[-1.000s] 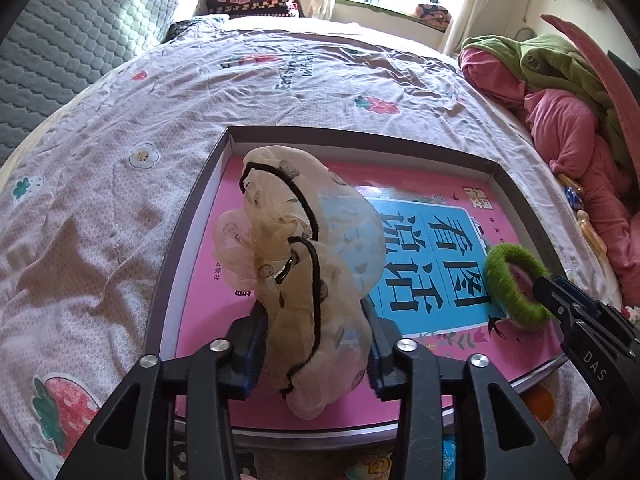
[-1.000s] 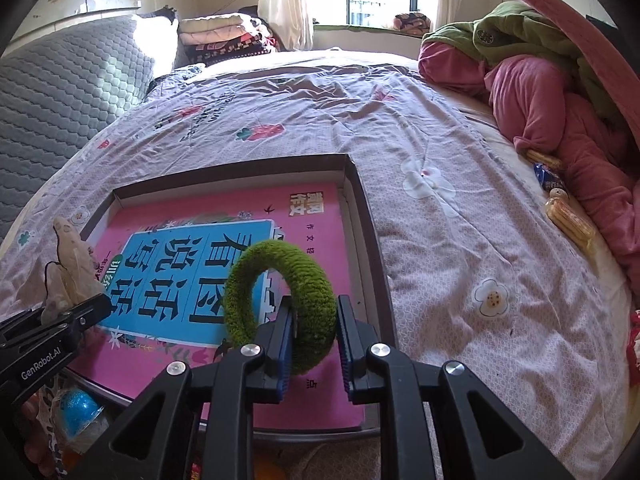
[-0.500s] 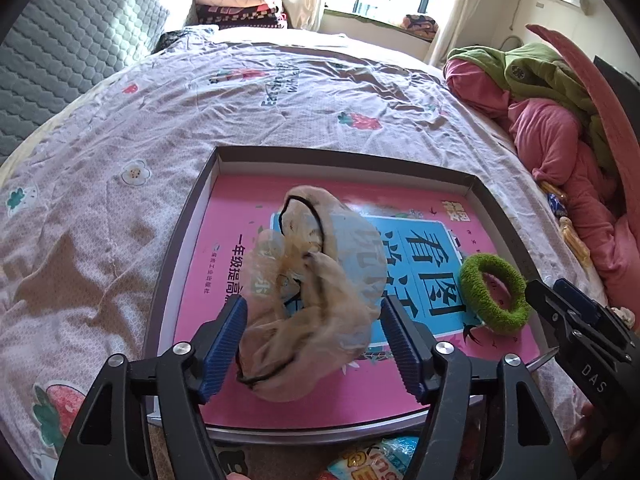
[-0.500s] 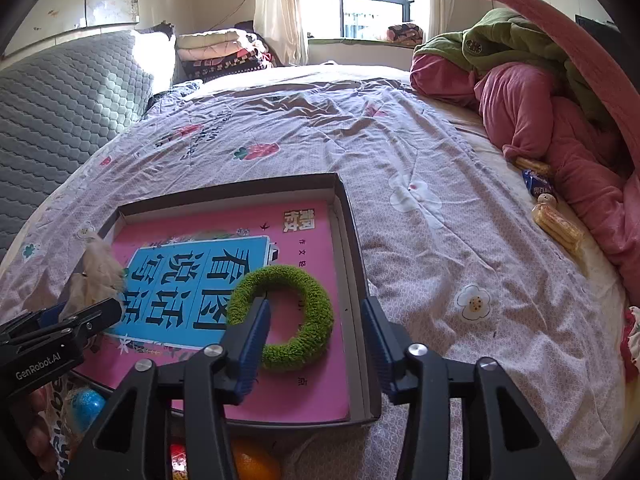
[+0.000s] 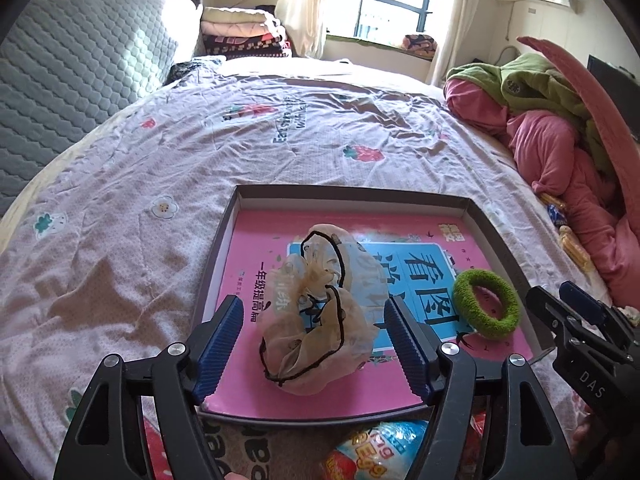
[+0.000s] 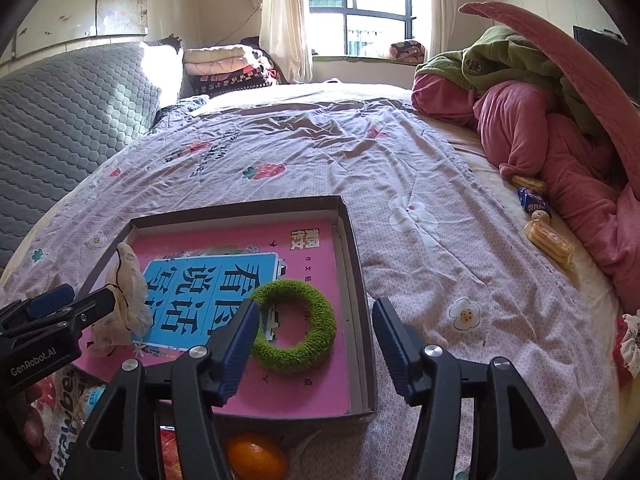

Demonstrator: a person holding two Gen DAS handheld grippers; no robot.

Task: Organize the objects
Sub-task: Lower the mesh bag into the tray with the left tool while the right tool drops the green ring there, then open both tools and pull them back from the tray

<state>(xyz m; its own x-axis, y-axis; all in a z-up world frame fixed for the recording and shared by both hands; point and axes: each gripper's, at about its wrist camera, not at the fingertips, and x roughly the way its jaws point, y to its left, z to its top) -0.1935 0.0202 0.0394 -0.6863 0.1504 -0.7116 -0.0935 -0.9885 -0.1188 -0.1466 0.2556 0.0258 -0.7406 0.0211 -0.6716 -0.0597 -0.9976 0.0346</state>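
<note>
A shallow dark-rimmed box [image 5: 496,236] with a pink and blue book inside lies on the bed. A sheer beige scrunchie with black trim [image 5: 320,312] rests in the box, between the jaws of my open left gripper [image 5: 314,346], which does not touch it. A green fuzzy scrunchie [image 5: 486,304] lies flat in the box to the right. In the right wrist view the green scrunchie [image 6: 294,326] lies just left of my open, empty right gripper [image 6: 314,346]. The beige scrunchie [image 6: 124,296] and the box rim [image 6: 354,264] show there too.
The bed sheet [image 6: 420,200] spreads around the box. Pink and green bedding [image 6: 540,120] is piled at the right, with snack packets [image 6: 548,240] beside it. An orange [image 6: 256,456] and bright snack packs [image 5: 376,456] lie near the box's front edge.
Both grippers opened and let go: the beige scrunchie and the green scrunchie dropped into the box. Both grippers drew back and opened wider.
</note>
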